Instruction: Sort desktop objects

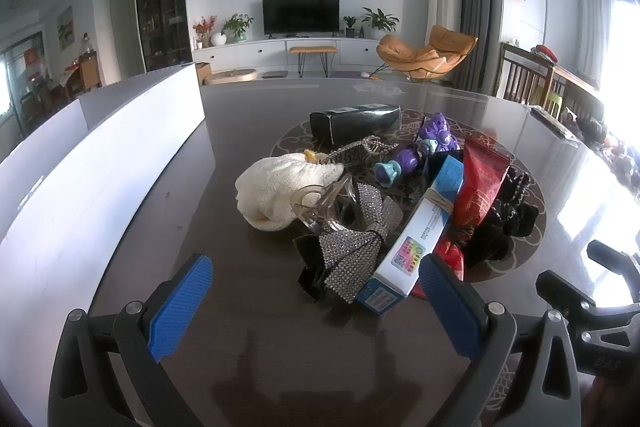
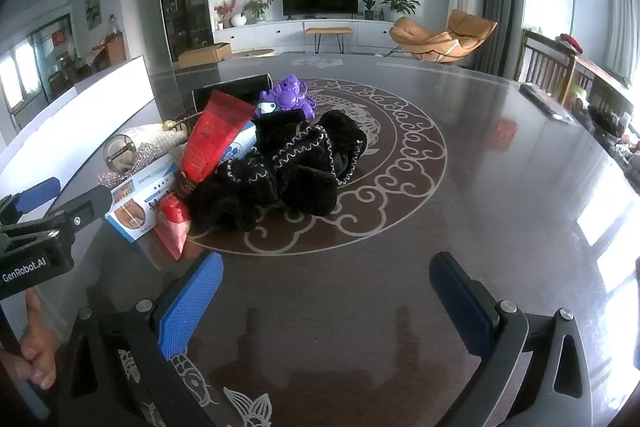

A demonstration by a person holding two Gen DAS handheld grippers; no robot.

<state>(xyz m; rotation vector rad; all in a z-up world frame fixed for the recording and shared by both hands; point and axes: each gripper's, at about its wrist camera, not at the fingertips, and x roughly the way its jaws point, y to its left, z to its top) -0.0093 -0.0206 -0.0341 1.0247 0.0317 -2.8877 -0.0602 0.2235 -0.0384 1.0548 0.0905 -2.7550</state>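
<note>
A heap of small things lies on the dark table (image 1: 280,355). In it are a cream knitted piece (image 1: 276,185), a clear tape dispenser (image 1: 320,205), a rhinestone bow (image 1: 352,247), a blue-and-white box (image 1: 416,239), a red packet (image 1: 478,183), a purple toy (image 1: 424,147), a black fuzzy cloth (image 1: 508,219) and a black box (image 1: 354,125). My left gripper (image 1: 316,281) stands open just short of the bow and box, nothing between its pads. My right gripper (image 2: 326,279) is open over bare table, with the black cloth (image 2: 288,171) and red packet (image 2: 214,143) ahead to the left.
A large white box (image 1: 92,183) stands along the left side of the table. The left gripper's body (image 2: 44,227) and a person's fingers (image 2: 38,359) show at the left edge of the right wrist view. A dark flat remote (image 2: 546,101) lies at the far right.
</note>
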